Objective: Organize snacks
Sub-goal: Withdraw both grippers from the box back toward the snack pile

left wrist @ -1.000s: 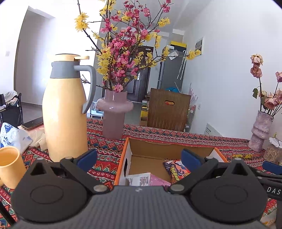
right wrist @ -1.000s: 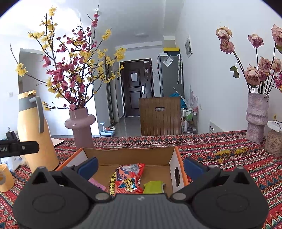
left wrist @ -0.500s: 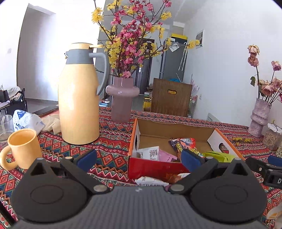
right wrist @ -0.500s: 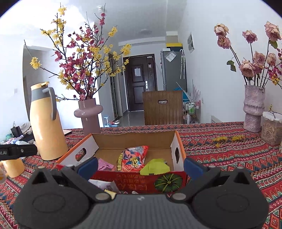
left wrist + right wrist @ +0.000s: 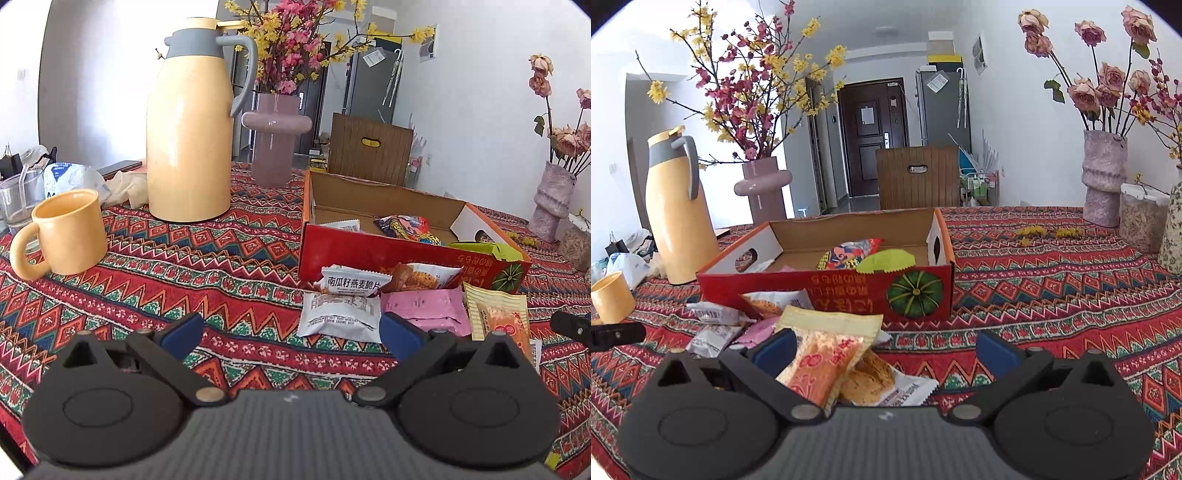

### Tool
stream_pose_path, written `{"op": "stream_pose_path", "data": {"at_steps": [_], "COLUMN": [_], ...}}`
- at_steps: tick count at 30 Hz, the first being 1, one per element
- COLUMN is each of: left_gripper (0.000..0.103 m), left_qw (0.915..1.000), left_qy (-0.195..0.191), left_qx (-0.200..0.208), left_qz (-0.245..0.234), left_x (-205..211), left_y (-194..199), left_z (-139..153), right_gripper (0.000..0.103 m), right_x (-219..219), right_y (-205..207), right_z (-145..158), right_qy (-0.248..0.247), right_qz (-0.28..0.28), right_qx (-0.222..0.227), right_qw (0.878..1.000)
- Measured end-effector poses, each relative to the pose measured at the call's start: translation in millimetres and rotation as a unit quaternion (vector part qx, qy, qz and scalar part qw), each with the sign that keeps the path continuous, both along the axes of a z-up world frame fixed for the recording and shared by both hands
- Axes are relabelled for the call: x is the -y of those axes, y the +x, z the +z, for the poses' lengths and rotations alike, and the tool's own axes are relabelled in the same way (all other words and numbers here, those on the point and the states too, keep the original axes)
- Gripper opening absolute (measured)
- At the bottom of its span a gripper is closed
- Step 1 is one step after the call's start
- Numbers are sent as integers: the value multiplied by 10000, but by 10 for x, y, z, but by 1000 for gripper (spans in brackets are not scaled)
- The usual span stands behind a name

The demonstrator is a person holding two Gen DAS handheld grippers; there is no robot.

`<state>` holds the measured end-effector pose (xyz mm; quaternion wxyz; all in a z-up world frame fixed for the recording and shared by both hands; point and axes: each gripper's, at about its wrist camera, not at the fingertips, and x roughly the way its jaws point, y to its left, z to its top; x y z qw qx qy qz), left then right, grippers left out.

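Left wrist view now takes in the loose packets in front of the box [image 5: 406,258], where a second ago it looked down into the box; both grippers have pulled back and dropped lower. That suggests a drop is finished and the next pick is being lined up. The left gripper [image 5: 291,328] hangs open and empty over the cloth [image 5: 184,280], beside a white packet [image 5: 340,314] and a pink packet [image 5: 424,304]. The right gripper [image 5: 886,349] is open too, with an orange packet [image 5: 823,362] lying between its fingers, not yet held. Only the left view shows the mug [image 5: 66,232] in full; only the right view shows the green packet [image 5: 886,260] clearly inside the box.
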<state>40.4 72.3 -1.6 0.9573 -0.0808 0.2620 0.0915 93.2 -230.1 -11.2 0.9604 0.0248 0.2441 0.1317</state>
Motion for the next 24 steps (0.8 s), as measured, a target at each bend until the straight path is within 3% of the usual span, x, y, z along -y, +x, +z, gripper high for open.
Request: {"op": "stream_pose_path", "data": {"at_steps": [24], "left_gripper": [103], "left_qw": [9997], "left_qy": [-8], "left_qx": [-34], "left_qz": [-229], "left_x": [156], "left_y": [-289], "left_z": [14], "right_gripper": [103], "right_x": [-44], "right_y": [-415], "right_z": [-25], "right_qy": [-64], "right_qz": [211], "right_qx": [-21], "right_qw": [9998]}}
